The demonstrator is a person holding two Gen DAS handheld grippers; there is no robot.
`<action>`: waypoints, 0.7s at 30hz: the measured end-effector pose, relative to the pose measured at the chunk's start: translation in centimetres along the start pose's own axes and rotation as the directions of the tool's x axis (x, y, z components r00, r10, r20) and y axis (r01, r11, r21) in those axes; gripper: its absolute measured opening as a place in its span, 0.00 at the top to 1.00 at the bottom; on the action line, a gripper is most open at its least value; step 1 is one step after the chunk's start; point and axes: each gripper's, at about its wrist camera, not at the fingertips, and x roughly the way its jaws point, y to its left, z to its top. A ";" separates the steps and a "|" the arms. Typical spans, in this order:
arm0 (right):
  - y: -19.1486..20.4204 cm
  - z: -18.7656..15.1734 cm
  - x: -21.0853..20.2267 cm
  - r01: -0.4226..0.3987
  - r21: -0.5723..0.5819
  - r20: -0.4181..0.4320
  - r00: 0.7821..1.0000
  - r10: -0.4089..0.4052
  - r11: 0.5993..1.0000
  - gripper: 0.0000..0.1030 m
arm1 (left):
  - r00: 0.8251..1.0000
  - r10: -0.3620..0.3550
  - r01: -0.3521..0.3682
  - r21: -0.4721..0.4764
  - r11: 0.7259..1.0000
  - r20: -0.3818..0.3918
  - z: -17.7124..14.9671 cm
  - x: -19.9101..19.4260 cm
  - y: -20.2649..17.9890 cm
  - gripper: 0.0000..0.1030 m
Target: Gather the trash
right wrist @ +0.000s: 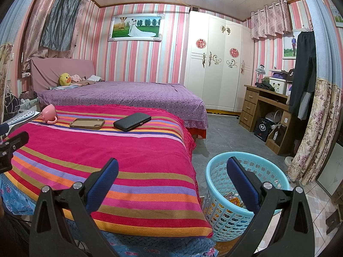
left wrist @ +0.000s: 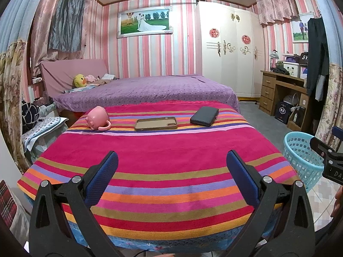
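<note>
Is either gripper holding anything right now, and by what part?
Nothing is held. The left gripper and right gripper are both open and empty, over the striped cloth.

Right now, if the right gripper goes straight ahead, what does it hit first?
Probably the striped cloth's right edge; the open right gripper straddles it and the blue basket. Depth is unclear.

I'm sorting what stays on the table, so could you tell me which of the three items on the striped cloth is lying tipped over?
The pink mug, at the left end, lying on its side.
</note>
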 end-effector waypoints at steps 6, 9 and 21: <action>0.0 0.0 0.0 0.000 0.000 0.000 1.000 0.000 1.000 0.04 | 1.000 -0.018 0.018 0.010 1.000 0.013 -0.1 -0.4 -0.2 0.05; 0.0 0.0 0.0 -0.001 0.000 0.000 1.000 0.001 1.000 0.04 | 1.000 -0.013 0.012 0.024 1.000 0.026 -0.1 -0.6 -0.5 0.05; 0.0 -0.1 0.0 0.000 0.001 0.000 1.000 0.000 1.000 0.04 | 1.000 -0.013 0.013 -0.005 1.000 -0.012 -0.1 0.1 -0.6 0.05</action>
